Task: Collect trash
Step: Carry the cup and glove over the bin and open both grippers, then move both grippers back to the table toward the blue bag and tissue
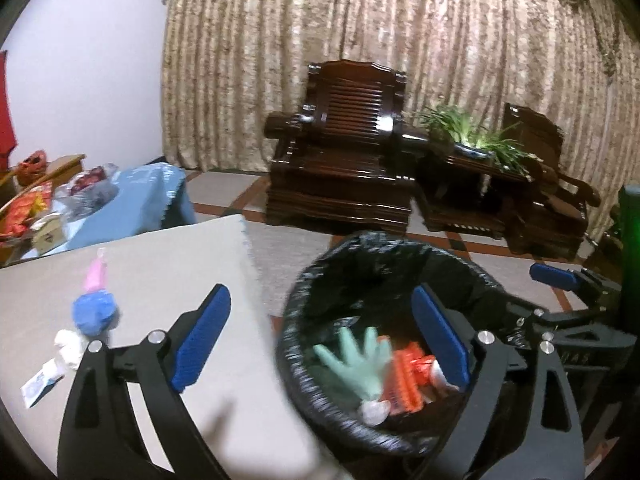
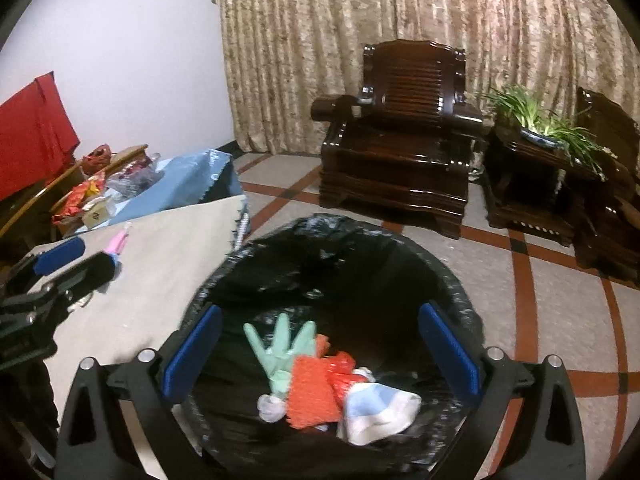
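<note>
Small blue-and-white paper packet (image 1: 38, 386): lies flat at the table's left edge; thin and light, so I judge an edge pinch works best.
Crumpled white tissue wad (image 1: 70, 347): just beside the packet; soft, squashes under any grip.
Blue crumpled ball with a pink plastic tail (image 1: 95, 314): touching the tissue; light and yielding, best taken across the blue bulk.
Left tool (image 1: 320, 340): spread wide, holding nothing, one pad over the table, the other over the bin.
Table with beige cloth (image 1: 168, 264): matte and flat; loose cloth may drag.
Round bin with black plastic liner (image 2: 452, 276): beside the table, holding a green rubber glove (image 2: 280, 344), orange mesh (image 2: 310, 396) and a white-blue wrapper (image 2: 376, 412).
Right tool (image 2: 320, 360): wide, empty, above the bin.
Room: tiled floor (image 2: 560, 300), dark wooden armchair (image 2: 404, 128), beige curtain (image 2: 360, 20).
</note>
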